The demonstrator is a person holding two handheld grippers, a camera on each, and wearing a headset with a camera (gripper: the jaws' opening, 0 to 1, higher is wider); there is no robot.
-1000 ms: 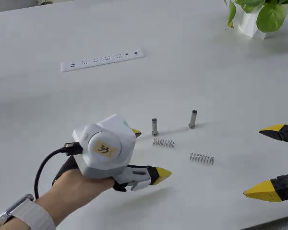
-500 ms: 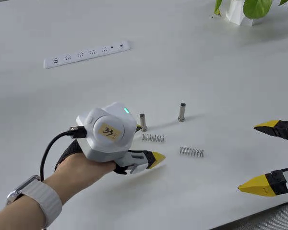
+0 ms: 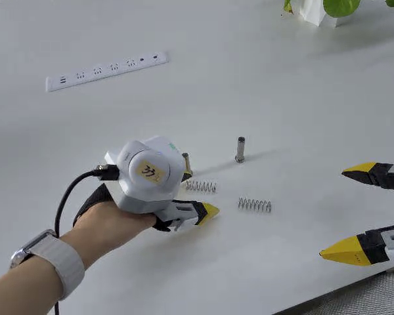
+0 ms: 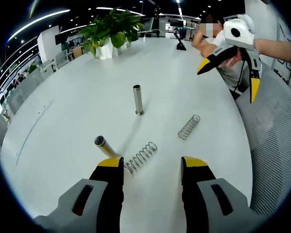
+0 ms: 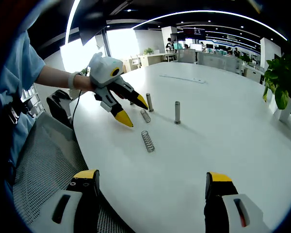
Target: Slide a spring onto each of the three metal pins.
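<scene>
Two metal pins stand upright on the white table: one in the open, the other half hidden behind my left gripper. That gripper is open, and its jaws straddle a spring that lies flat beside the nearer pin. A second spring lies a little to the right, in front of the far pin. My right gripper hovers open at the table's right edge, holding nothing, well away from the springs.
A white power strip lies at the back left. A potted plant stands at the back right corner. The table's front edge runs close under the right gripper, with a mesh chair beyond it.
The left gripper has moved forward, so that its jaws now flank the nearer spring by the pin. The right gripper has hardly moved. The head camera has shifted.
</scene>
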